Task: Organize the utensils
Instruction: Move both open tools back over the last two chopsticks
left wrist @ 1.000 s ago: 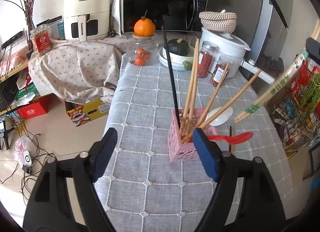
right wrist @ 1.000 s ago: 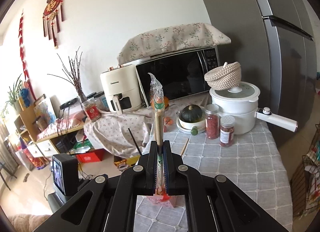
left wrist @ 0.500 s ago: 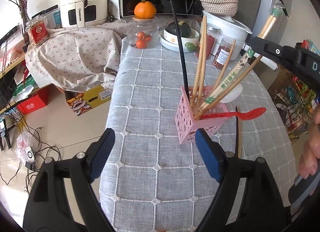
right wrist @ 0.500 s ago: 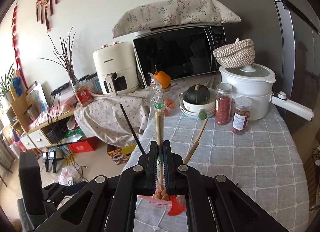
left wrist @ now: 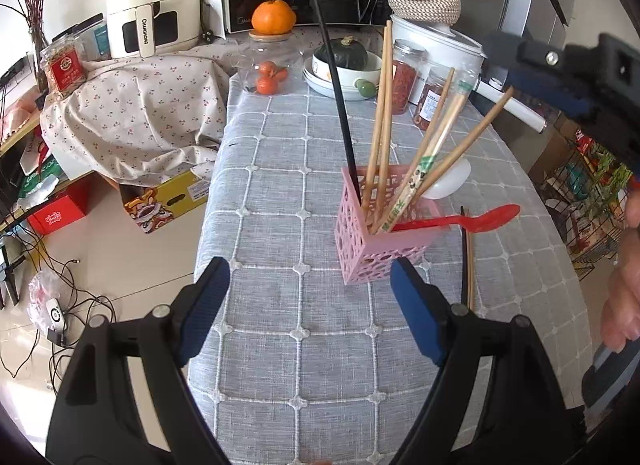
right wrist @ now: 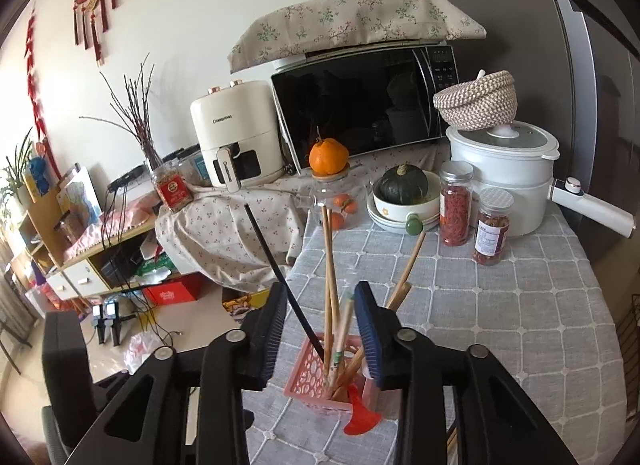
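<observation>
one pink basket (left wrist: 376, 225) on the grey checked tablecloth (left wrist: 288, 169), holding one black chopstick (left wrist: 336, 93), four bare wooden chopsticks (left wrist: 380, 105), one wrapped pair (left wrist: 424, 169) and one red spoon (left wrist: 476, 221). two loose chopsticks (left wrist: 467, 265) flat just beside it. left gripper (left wrist: 308, 305) wide open, empty, near the basket. right gripper (right wrist: 322, 329) parted above the basket, gripping nothing.
</observation>
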A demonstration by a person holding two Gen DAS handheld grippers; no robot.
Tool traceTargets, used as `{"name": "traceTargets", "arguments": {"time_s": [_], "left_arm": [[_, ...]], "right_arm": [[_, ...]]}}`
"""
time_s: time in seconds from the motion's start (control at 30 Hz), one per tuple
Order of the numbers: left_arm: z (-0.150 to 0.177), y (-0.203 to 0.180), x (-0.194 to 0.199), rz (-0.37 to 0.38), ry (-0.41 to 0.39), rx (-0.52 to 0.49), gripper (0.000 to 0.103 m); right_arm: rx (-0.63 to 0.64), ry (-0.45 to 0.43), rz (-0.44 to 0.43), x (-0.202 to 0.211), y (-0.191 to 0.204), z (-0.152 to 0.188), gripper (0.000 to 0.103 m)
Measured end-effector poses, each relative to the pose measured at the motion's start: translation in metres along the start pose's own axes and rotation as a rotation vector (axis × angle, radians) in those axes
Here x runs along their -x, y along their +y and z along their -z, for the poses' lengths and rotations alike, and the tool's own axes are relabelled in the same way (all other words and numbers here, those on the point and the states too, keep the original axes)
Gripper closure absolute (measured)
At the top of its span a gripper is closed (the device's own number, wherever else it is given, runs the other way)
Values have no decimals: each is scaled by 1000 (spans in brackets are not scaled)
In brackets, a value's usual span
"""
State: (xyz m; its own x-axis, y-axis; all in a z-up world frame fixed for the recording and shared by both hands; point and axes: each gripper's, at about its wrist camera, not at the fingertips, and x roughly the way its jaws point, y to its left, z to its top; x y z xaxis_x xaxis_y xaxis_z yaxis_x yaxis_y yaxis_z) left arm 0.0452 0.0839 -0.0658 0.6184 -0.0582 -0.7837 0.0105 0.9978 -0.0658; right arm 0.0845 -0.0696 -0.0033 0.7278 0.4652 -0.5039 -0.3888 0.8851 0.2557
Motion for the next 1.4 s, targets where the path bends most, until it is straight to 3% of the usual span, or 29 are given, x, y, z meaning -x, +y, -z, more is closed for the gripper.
{"name": "traceTargets", "arguments": {"time_s": [0.23,0.53,0.8,1.4], "left_arm": [[7,-13,-5,67,27,28,20],[15,-36,-18,90,57,20,20],[20,-45,-28,75,77,-5,20],[31,-60,-44,69,156,-63,20]], "right_arm": [[-14,-82,26,53,-25,-12,38],[-92,-29,160,81,-99,3,27],[-116,134,254,60,-139,39,26],[-255,580,294,-47,-166,116,26]]}}
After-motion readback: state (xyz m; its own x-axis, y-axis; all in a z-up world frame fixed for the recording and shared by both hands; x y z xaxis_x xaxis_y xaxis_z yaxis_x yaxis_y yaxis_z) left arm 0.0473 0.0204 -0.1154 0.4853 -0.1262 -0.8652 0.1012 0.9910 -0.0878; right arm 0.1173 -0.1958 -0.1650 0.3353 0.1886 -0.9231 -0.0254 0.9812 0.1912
